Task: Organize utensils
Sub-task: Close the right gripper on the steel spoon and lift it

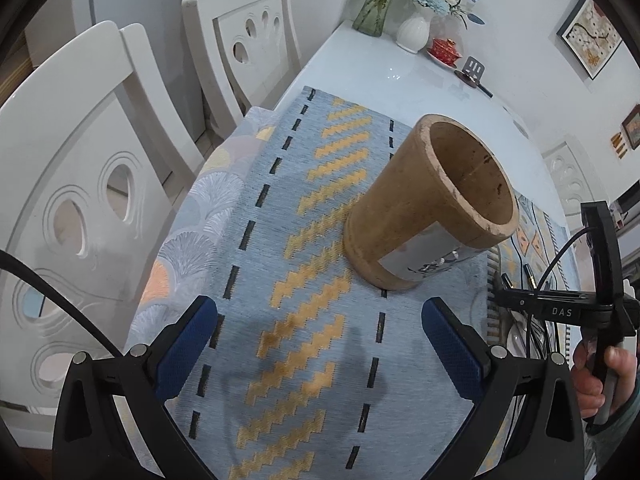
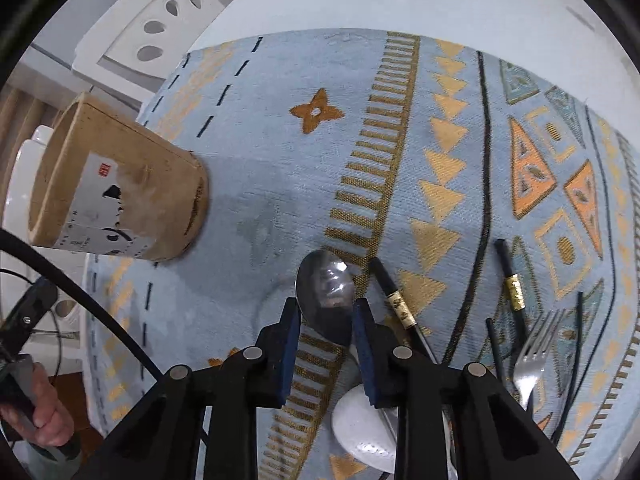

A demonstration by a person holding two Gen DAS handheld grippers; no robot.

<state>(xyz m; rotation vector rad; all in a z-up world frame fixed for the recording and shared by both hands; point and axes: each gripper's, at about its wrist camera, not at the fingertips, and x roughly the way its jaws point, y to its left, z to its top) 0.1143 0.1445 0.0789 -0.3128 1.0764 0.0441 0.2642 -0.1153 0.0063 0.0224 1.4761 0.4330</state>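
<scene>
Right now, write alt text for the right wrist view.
The right gripper brackets a steel spoon's bowl on a blue patterned tablecloth. A tan cylindrical holder stands left; black chopsticks and a silver fork lie right.

Bright even indoor light, soft shadows, sharp focus, fisheye-warped edges

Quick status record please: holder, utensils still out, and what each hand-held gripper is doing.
holder: bamboo utensil holder, upright on the placemat, nothing visible inside
left hand-held gripper: open, empty, above the placemat near the holder
right hand-held gripper: jaws either side of the metal spoon, pad contact unclear
still out: fork, black chopsticks
also there: white dish under the right hand-held gripper
</scene>
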